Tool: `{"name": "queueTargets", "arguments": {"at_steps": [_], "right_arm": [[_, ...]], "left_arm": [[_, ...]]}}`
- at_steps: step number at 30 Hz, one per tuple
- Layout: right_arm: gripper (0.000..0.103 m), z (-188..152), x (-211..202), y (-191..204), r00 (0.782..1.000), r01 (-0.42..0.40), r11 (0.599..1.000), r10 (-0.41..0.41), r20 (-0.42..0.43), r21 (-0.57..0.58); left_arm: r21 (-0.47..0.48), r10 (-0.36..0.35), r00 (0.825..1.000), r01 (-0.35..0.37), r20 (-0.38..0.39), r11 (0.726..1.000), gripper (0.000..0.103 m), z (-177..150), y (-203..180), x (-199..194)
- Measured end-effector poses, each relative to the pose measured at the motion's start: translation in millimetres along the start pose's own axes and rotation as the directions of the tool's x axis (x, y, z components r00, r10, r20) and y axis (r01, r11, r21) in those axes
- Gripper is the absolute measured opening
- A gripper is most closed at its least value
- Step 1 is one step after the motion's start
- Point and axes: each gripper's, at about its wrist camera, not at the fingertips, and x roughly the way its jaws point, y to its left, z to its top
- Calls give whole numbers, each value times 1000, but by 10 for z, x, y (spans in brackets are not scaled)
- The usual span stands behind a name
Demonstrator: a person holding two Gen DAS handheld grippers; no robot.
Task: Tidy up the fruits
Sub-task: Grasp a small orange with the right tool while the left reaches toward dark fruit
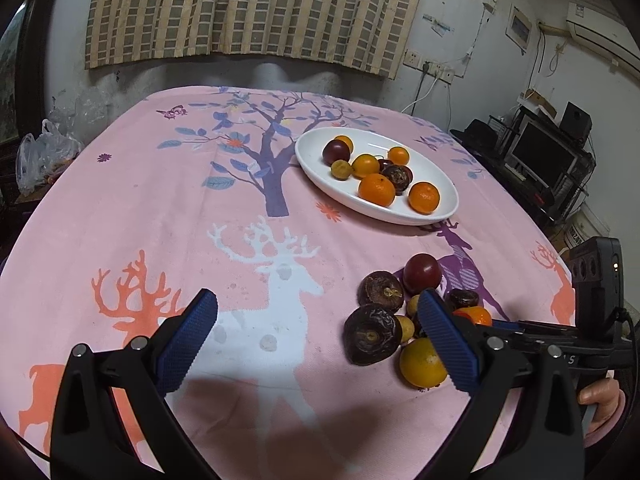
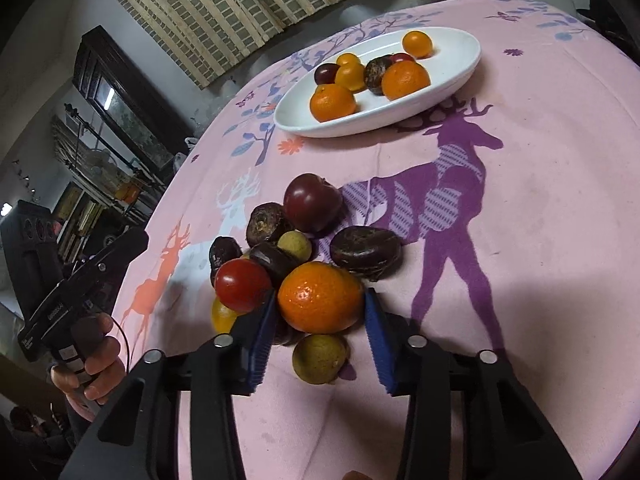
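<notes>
The white plate [image 2: 460, 80], upper centre in the right wrist view, collects sorted fruit. Below it at mid-frame sits the loose pile; the right gripper [image 2: 320, 336] brackets its mandarin [image 2: 320, 296], jaws narrow, not visibly clamped. The left gripper [image 1: 316, 340] waits wide and empty.

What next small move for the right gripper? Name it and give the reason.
Probably close the right gripper on the mandarin. Its blue fingers already flank that fruit on both sides, seemingly still apart from it, and it lies on top of the pile. The white plate beyond has bare room. The left gripper hangs open, holding nothing.
</notes>
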Motion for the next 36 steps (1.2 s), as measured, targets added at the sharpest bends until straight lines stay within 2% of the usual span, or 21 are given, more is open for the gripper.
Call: {"name": "queueTargets", "arguments": {"at_steps": [2,5,8,12,15,19,21,24,26,28,31,36], "right_arm": [[42,18,-89,29,999,8,1000,-8,42,-11],[42,58,-293,28,991,17,1000,-16,134,-10],[43,68,-447,33,979,60,998,-54,197,-21],[43,79,-465,36,978,59,998,-53,200,-22],[43,86,-485,38,978,52,998,-46,203,-28],[43,84,-518,62,975,49,998,-41,217,-32],[43,78,-531,69,975,49,998,-40,220,-33],[43,79,-541,65,975,43,999,-35,221,-33],[43,78,-552,69,974,41,999,-32,224,-36],[43,74,-561,67,974,42,998,-33,226,-37],[43,72,-569,63,973,46,998,-36,228,-37],[43,64,-557,44,974,55,998,-46,221,-33]], "left_arm": [[3,-2,1000,2,-10,1000,98,-7,-3,18],[24,-46,997,47,-61,999,98,-35,-50,98],[85,-52,994,60,-93,995,98,-103,-179,194],[112,-102,982,120,-157,987,78,-189,-292,353],[113,-98,981,118,-169,987,72,-224,-309,454],[69,-131,975,145,-181,987,67,-195,-246,526],[39,-177,964,188,-199,981,68,-188,-200,589],[-46,-297,924,295,-240,954,67,-182,-133,693],[-36,-299,926,299,-231,954,63,-190,-162,695],[-27,-305,926,307,-223,951,52,-202,-199,668],[-7,-299,929,305,-218,952,42,-230,-226,598],[3,-242,949,247,-203,969,42,-305,-228,453]]}}
